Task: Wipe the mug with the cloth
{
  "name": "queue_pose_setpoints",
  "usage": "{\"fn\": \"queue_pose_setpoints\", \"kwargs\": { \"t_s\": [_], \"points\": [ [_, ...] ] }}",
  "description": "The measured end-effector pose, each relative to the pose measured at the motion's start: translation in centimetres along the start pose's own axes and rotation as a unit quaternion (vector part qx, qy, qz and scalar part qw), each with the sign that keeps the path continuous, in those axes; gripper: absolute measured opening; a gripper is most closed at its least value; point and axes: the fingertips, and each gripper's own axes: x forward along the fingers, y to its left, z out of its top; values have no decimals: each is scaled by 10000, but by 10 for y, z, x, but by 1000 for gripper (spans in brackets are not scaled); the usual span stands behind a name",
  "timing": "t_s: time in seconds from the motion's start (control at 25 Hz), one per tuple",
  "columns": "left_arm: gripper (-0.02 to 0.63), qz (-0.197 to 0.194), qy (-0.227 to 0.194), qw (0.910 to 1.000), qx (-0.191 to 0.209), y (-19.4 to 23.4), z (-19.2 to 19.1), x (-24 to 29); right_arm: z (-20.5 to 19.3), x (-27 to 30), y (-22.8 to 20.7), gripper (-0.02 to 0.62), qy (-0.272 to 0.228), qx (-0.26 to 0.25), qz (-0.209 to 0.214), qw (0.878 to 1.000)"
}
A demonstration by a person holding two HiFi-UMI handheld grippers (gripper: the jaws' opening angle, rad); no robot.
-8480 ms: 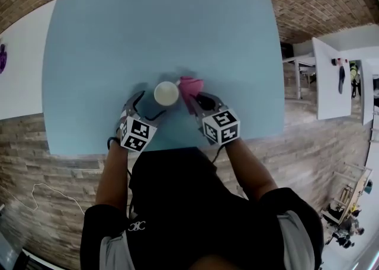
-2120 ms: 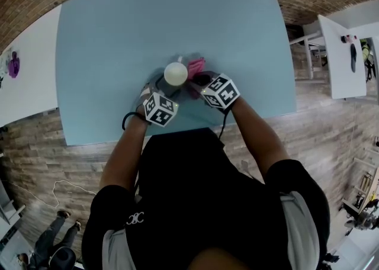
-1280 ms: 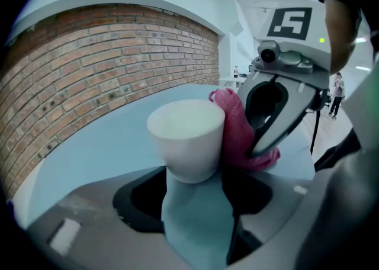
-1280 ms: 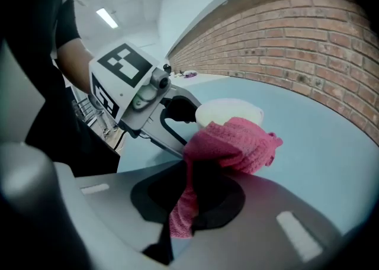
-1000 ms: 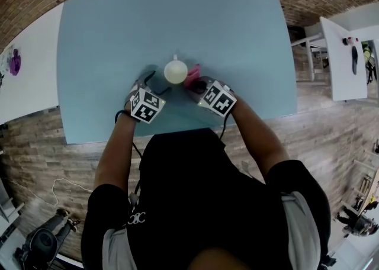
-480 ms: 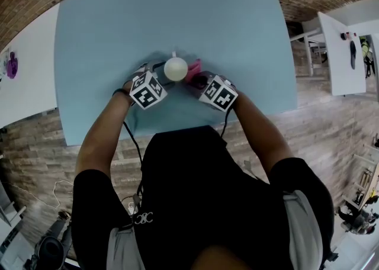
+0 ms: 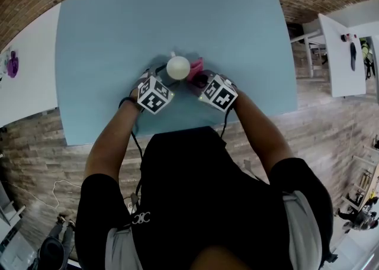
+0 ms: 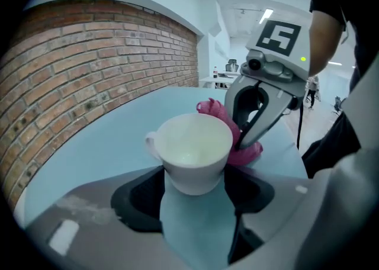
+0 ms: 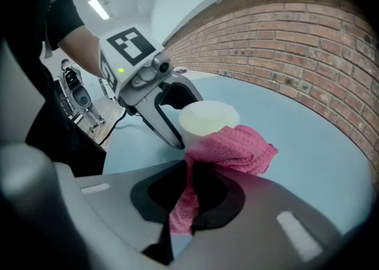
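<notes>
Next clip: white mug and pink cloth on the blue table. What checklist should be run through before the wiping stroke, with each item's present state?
1. Mug upright on the table: ok.
2. Mug between the fingers of the left gripper: ok. Its jaws have just been closing around the mug.
3. Those fingers pressing firmly on the mug: cannot tell.
4. Cloth pinched in the right gripper: ok, jaws shut on it.
5. Cloth beside the mug, opposite its handle: ok.
6. Cloth actually touching the mug's wall: cannot tell.
</notes>
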Motion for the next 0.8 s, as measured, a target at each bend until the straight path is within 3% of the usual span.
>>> {"fn": "queue_pose_setpoints", "kwargs": {
  "t_s": [0.2, 0.52, 0.64, 0.72, 0.76, 0.8],
  "points": [
    [330, 247, -77, 9992, -320, -2, 3, 4, 1, 8, 31, 40, 60, -655, 355, 9972],
    [300, 441, -127, 9975, -538, -13, 1, -1, -12, 2, 21, 40, 174, -574, 237, 9979],
    [199, 649, -127, 9968, -451, -19, -5, -7, -15, -5, 5, 40, 139, -323, -40, 9994],
    [44, 784, -128, 9963, -340, -23, -10, -10, -16, -9, -7, 40, 79, -104, -198, 9997],
    [10, 779, -132, 9963, -323, -27, -12, -10, -16, -10, -11, 40, 46, -21, -239, 9997],
    [31, 735, -143, 9965, -358, -30, -15, -10, -15, -11, -14, 40, 27, 34, -263, 9996]
  ]
}}
